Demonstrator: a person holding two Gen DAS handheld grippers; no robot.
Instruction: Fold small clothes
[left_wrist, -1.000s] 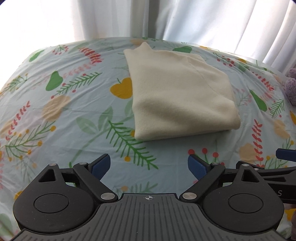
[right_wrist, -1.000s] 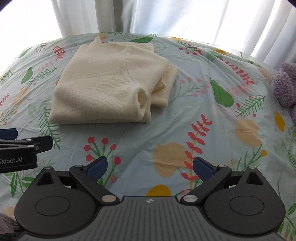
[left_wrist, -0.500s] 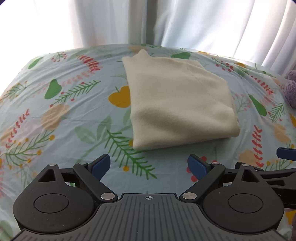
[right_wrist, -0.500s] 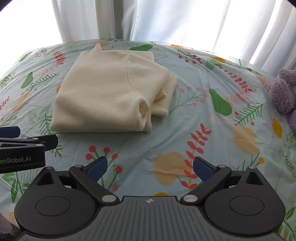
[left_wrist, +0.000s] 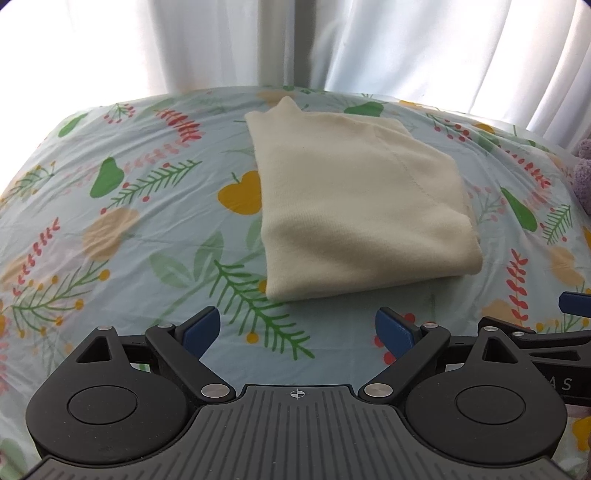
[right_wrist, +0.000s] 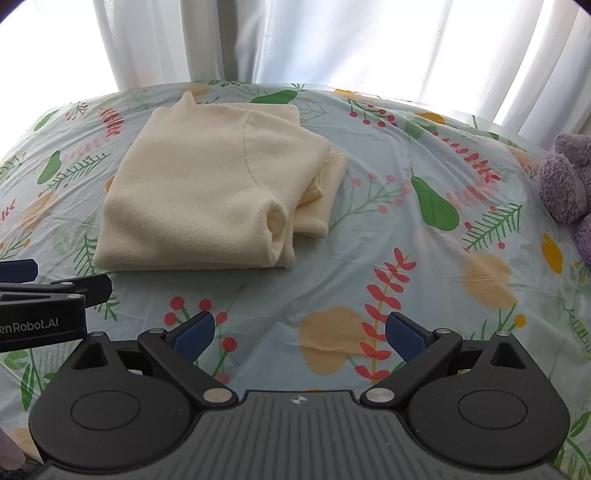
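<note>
A cream knit sweater (left_wrist: 354, 206) lies folded into a thick rectangle on the floral sheet, its folded edge facing me. From the right wrist view the same sweater (right_wrist: 218, 192) shows a rolled cuff and a sleeve layer sticking out on its right side. My left gripper (left_wrist: 297, 328) is open and empty, held back from the sweater's near edge. My right gripper (right_wrist: 299, 330) is also open and empty, over bare sheet to the right of the sweater.
The bed's sheet (left_wrist: 110, 258) is pale blue with leaves, pears and berries. A purple plush toy (right_wrist: 569, 184) sits at the right edge. White curtains (right_wrist: 332, 40) hang behind the bed. The other gripper's arm (right_wrist: 44, 306) shows at the left.
Both grippers have drawn back and tilted up a little, so the sweater sits slightly farther away and more curtain shows. The sweater has not moved.
</note>
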